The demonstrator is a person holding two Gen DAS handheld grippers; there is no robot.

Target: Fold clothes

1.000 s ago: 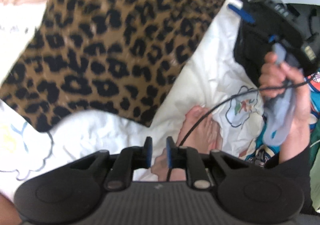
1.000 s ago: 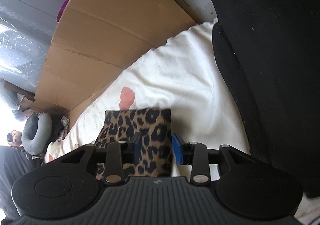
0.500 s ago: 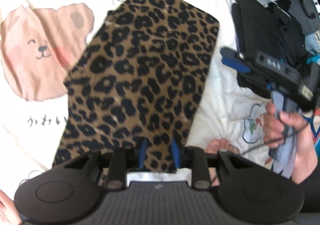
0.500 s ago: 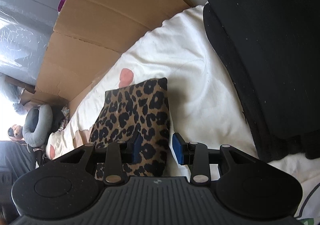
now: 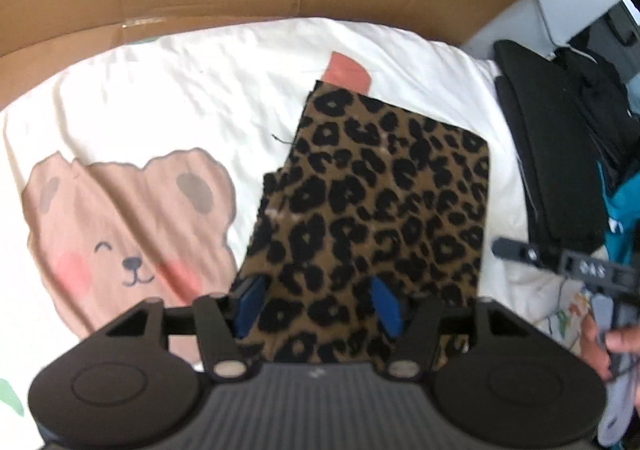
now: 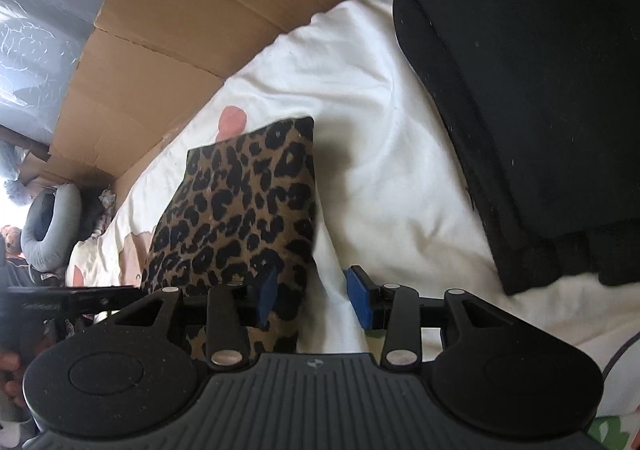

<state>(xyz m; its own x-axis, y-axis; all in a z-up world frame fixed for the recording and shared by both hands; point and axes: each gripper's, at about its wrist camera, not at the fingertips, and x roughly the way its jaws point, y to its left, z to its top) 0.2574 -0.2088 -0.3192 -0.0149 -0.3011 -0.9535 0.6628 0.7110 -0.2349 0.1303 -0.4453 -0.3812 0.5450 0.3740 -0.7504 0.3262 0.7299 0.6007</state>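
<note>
Leopard-print garment (image 5: 376, 205), seemingly flat, white bedding (image 5: 168, 81) around.

In front of you lies a leopard-print garment (image 5: 376, 201), brown with black spots, folded into a rough rectangle. It rests flat on a white bed sheet (image 5: 240, 65), its near edge closest to you and its far corner covering part of a pink patch printed on that sheet. From your right-hand view, its right edge (image 6: 310, 201) looks slightly raised, casting a shadow.
</note>
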